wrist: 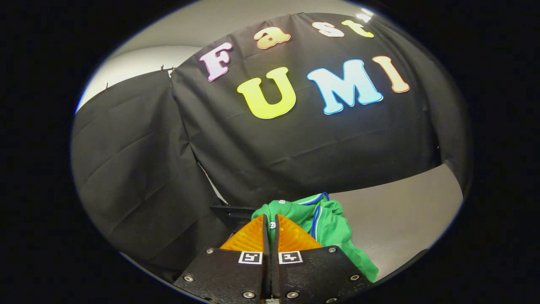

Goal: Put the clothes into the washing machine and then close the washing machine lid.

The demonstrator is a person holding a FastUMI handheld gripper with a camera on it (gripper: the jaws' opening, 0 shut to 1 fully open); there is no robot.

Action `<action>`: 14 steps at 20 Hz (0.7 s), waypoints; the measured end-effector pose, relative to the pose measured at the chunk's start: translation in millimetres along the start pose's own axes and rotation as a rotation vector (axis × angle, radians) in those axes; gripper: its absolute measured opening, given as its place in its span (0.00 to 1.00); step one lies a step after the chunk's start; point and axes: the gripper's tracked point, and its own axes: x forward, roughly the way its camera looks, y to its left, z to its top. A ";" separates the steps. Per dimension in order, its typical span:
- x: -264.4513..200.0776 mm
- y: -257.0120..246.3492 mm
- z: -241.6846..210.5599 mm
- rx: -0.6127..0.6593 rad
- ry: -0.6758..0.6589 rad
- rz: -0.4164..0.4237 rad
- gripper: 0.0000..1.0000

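Grey table [405,211], claw [270,223] pinching green garment [333,228]

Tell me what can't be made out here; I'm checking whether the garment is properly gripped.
- Green garment, gripper view: its near part is hidden behind the fingers.
- Gripper: fingers nearly together on cloth; pinch depth unclear.
- Dark object past the fingers: mostly covered by the garment, unidentifiable.

A staged recording booth rather than a lived-in home: creased black cloth walls [139,169] are clipped up in front of a plain pale room wall [139,61], and a bare, smooth grey table [400,211] stands against them.
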 end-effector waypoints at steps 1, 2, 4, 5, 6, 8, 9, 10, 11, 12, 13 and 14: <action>3.1 7.5 -3.6 0.000 0.004 0.006 0.00; 6.8 14.9 -7.0 0.000 0.009 0.012 0.00; 13.6 29.9 -14.2 -0.001 0.018 0.024 0.00; 17.6 36.6 -18.7 -0.002 0.026 0.028 0.00; 20.8 42.3 -21.6 -0.005 0.030 0.029 0.00; 27.6 54.7 -30.4 -0.011 0.043 0.036 0.00; 30.4 61.9 -35.5 -0.012 0.047 0.041 0.00; 34.3 66.9 -38.7 -0.016 0.049 0.039 0.00; 35.9 70.6 -42.6 -0.026 0.047 0.032 0.00; 39.7 73.8 -45.0 -0.037 0.047 0.028 0.00; 43.2 79.0 -50.0 -0.045 0.051 0.029 0.00; 47.0 83.0 -54.0 -0.052 0.057 0.028 0.00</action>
